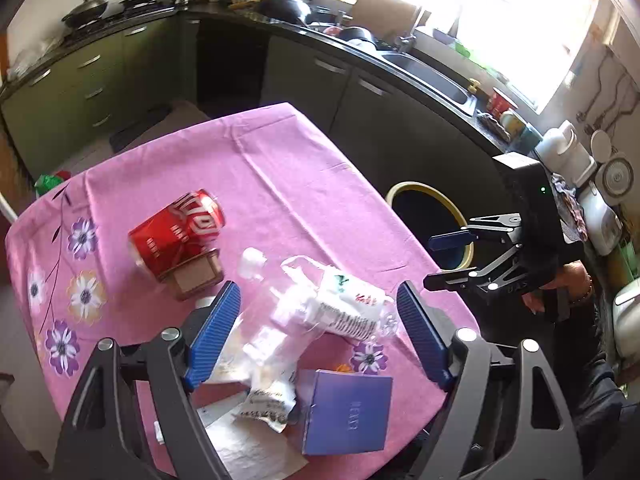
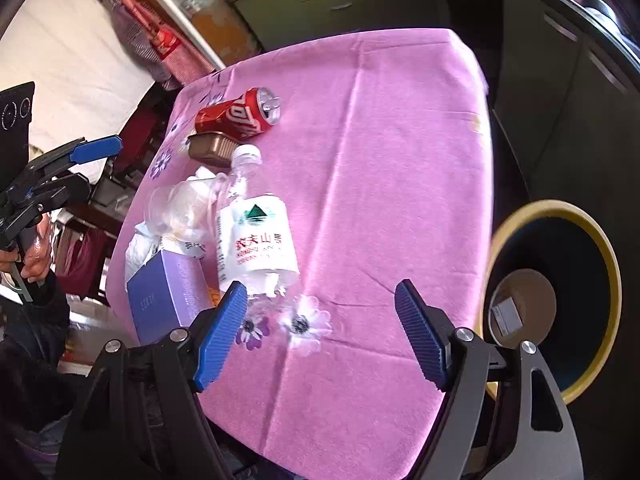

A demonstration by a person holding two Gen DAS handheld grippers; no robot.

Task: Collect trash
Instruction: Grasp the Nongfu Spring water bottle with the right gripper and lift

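Hovering over the pink tablecloth (image 1: pixel 280 168) with the left gripper (image 1: pixel 318 332) spread wide, pinching nothing, the crushed water bottle (image 1: pixel 320 300) lying below between its blue pads. Holding the right gripper (image 2: pixel 320 332) equally spread and empty, the bottle just left of its left pad. Lying beyond: red can (image 2: pixel 240 114), brown tray (image 2: pixel 210 148). Sitting right of the right gripper: yellow-rimmed bin (image 2: pixel 560 208). Resting near the left pad: purple box (image 2: pixel 160 300).
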